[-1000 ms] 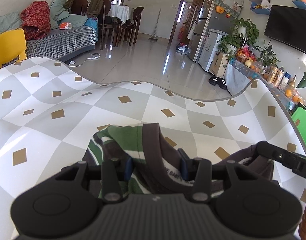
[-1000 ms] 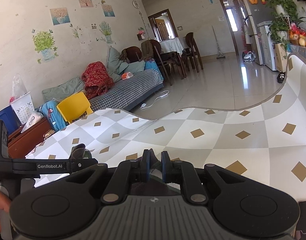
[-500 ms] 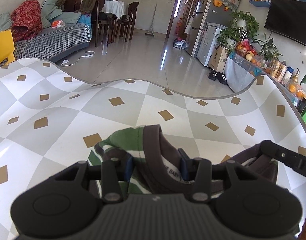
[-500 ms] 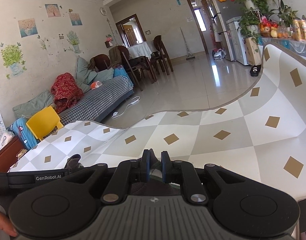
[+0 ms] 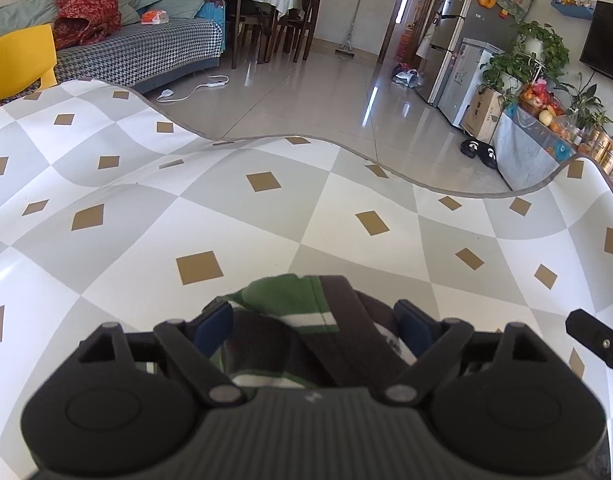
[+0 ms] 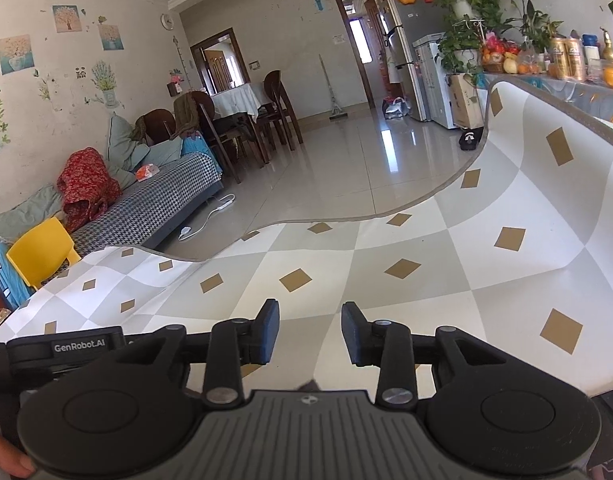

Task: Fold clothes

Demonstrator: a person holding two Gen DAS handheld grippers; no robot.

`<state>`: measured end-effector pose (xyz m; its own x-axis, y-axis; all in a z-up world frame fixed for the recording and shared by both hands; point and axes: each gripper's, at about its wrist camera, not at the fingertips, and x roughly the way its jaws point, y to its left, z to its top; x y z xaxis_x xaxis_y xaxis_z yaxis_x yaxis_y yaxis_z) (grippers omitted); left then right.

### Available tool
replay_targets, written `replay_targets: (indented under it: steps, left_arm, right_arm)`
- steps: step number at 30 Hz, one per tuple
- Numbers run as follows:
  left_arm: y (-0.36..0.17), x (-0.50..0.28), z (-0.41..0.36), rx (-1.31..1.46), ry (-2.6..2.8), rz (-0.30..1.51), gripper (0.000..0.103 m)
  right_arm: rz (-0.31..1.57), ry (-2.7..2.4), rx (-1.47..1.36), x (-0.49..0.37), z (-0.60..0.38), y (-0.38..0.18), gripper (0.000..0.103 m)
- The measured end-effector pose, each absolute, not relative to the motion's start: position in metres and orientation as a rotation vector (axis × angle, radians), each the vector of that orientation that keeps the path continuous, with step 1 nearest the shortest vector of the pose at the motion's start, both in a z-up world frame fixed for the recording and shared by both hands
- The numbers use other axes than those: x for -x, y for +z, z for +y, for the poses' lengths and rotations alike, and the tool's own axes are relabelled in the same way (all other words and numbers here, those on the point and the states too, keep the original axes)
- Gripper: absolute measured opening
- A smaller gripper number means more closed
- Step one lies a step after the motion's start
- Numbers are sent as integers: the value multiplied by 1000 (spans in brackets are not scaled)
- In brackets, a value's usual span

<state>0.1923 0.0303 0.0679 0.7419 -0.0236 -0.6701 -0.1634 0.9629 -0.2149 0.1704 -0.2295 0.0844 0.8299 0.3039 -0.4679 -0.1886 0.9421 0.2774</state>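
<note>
Striped green-and-white knit with a wide brown neckband, the garment (image 5: 294,316) lies bunched on the table (image 5: 146,208) right at the near edge of the left wrist view, sitting between the blue pads of the left tongs (image 5: 312,326). Those pads pinched the collar half a second ago; now the jaws are opening and stand clear on either side of the cloth, which rests on the tablecloth under its own weight. In the right wrist view the right tongs (image 6: 309,332) are opening too, and nothing shows in the gap except bare checked tablecloth, where the pads were nearly together before. Both hands also sit lower over the table than a second back. Read together, this looks like a release: a fold or a carry has been set down, and the next grasp is not yet chosen.

As far as the crowded view allows, the neckband runs away from the camera, so the garment's visible length points toward the table's far edge; its lower part is hidden under the left tongs. Beyond the table lies shiny tiled floor.
</note>
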Motion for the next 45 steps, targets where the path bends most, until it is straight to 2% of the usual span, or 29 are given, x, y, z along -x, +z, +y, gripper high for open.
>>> replay_targets:
  steps: [4, 17, 22, 45]
  left_arm:
    - [77, -187, 37, 276, 69, 725, 92]
    - [85, -150, 23, 142, -71, 786, 93]
    - [82, -134, 16, 97, -93, 807, 97]
    - [59, -87, 12, -53, -120, 884, 102]
  right_arm:
    - [603, 289, -249, -168, -233, 83, 39]
    - [742, 427, -141, -136, -210, 75, 42]
    - [748, 441, -62, -121, -198, 77, 42]
    - [877, 556, 178, -75, -173, 57, 42]
